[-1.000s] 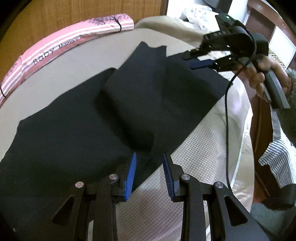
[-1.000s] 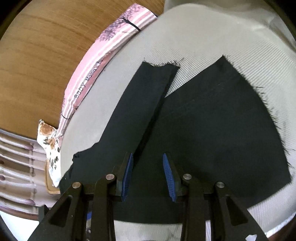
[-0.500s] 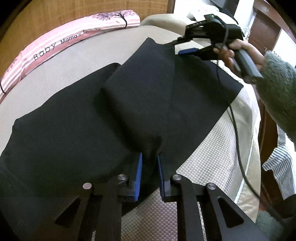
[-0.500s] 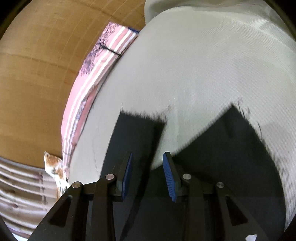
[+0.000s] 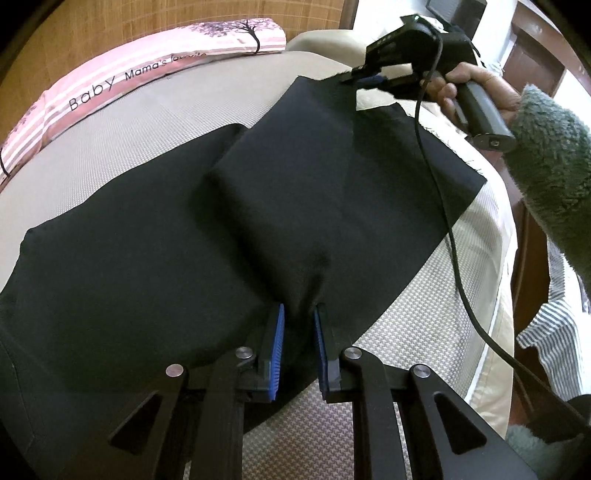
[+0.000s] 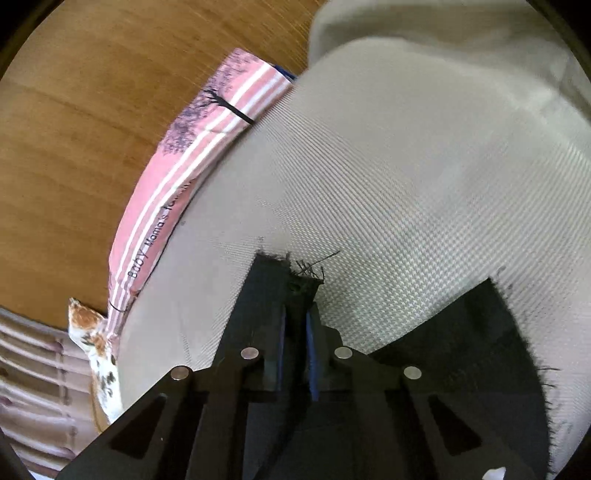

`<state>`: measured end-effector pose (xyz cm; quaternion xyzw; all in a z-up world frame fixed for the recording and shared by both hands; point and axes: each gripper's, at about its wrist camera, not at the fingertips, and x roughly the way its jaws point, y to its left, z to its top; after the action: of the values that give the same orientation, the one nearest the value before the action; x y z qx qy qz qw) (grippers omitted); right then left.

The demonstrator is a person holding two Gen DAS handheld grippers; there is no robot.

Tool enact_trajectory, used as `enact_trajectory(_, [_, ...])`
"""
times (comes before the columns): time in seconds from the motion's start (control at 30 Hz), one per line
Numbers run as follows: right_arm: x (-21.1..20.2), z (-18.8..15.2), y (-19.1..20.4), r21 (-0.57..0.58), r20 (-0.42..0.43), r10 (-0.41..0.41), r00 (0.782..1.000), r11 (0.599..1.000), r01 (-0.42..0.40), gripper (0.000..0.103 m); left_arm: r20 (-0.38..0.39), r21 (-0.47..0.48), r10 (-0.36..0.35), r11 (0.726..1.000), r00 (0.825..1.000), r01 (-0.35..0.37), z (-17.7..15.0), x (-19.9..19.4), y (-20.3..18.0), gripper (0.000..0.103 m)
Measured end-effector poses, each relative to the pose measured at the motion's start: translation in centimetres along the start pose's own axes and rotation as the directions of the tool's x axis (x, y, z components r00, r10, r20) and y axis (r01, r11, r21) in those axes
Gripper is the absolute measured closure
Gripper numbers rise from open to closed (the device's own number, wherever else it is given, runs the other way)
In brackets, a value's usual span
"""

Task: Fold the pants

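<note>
Pants (image 5: pixel 280 192), black and flattened, lie spread across the beige woven cover of the bed (image 5: pixel 122 140), and you see them from both wrists. Starting at the left of your left-wrist view, a pink striped pillow (image 5: pixel 110 77) printed with "Baby Mama's favorite" runs along the far edge of the bed against a wooden headboard (image 5: pixel 129 22). Next to it comes the broad dark body of the pants, with one leg folded over on top so its straight edge crosses the middle. At the bottom centre your left tongs (image 5: pixel 298 314) stand narrow, having just been closing, with their blue pads (image 5: pixel 277 332) pinching a small ridge of the black cloth near its near edge. Further right, a black cable (image 5: pixel 436 177) trails over the fabric. At the upper right your right hand (image 5: pixel 476 88), in a fuzzy grey-green sleeve (image 5: pixel 546 166), grips the handle of the right tongs (image 5: pixel 360 79), whose tips sit on the far frayed corner of the folded leg.

In your right-wrist view, the same pillow lies at the left beside a floral cushion (image 6: pixel 98 354). At the centre the right tongs (image 6: pixel 295 314) have just been closing and are now clamped on the frayed hem of the pants (image 6: pixel 273 280). To the right, another dark panel of the garment lies flat on the bed (image 6: pixel 406 184)
</note>
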<state>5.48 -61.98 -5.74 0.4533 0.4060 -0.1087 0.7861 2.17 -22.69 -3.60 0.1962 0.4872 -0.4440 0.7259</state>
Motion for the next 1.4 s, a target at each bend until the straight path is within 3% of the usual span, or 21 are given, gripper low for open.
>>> enact_trajectory(0.43, [-7.8,-1.4,0.9,-0.068,0.101,-0.108,0.989,0.991,0.115,0.095,0.055,0.018,-0.001,1.000,0.999,0.000,0.5,-1.7,-0.3,0.090])
enact_trajectory(0.57, [-10.2,-3.9,-2.1,-0.015,0.109,-0.126,0.986,0.992,0.128,0.095,0.044,0.049,-0.007,0.999,0.999,0.005,0.3,-1.6,-0.6,0.091])
enact_trajectory(0.77, [-9.8,-7.3,-7.5,0.098,0.054,-0.158,0.986,0.984,0.152,0.093,0.015,0.112,0.005,0.994,1.000,-0.007,-0.2,-1.0,-1.4,0.091])
enact_trajectory(1.07, [-9.2,-8.3,-10.3,0.196,0.048,-0.070,0.996,0.979,0.059,0.091,0.011,0.131,0.017,0.991,1.000,-0.019,-0.3,-0.8,-1.6,0.091])
enact_trajectory(1.13, [-9.1,-8.1,-10.5,0.214,0.051,-0.074,0.996,0.975,0.062,0.080,0.013,0.131,0.019,0.991,1.000,-0.021,-0.2,-0.8,-1.6,0.091])
enact_trajectory(1.2, [-8.7,-7.7,-10.7,0.229,0.049,-0.060,0.997,0.972,0.047,0.080,0.013,0.128,0.019,0.992,1.000,-0.020,-0.3,-0.7,-1.7,0.091])
enact_trajectory(1.27, [-8.6,-7.3,-10.2,0.218,0.064,-0.063,0.996,0.975,0.047,0.081,0.011,0.126,0.019,0.992,1.000,-0.020,-0.3,-0.7,-1.6,0.091])
enact_trajectory(1.33, [-8.5,-6.8,-9.5,0.185,0.065,-0.055,0.996,0.982,0.042,0.096,0.011,0.125,0.019,0.992,1.000,-0.020,-0.3,-0.7,-1.6,0.091])
enact_trajectory(1.4, [-8.9,-6.5,-8.8,0.168,0.089,-0.042,0.995,0.985,0.026,0.097,0.011,0.124,0.018,0.992,1.000,-0.019,-0.4,-0.7,-1.6,0.091])
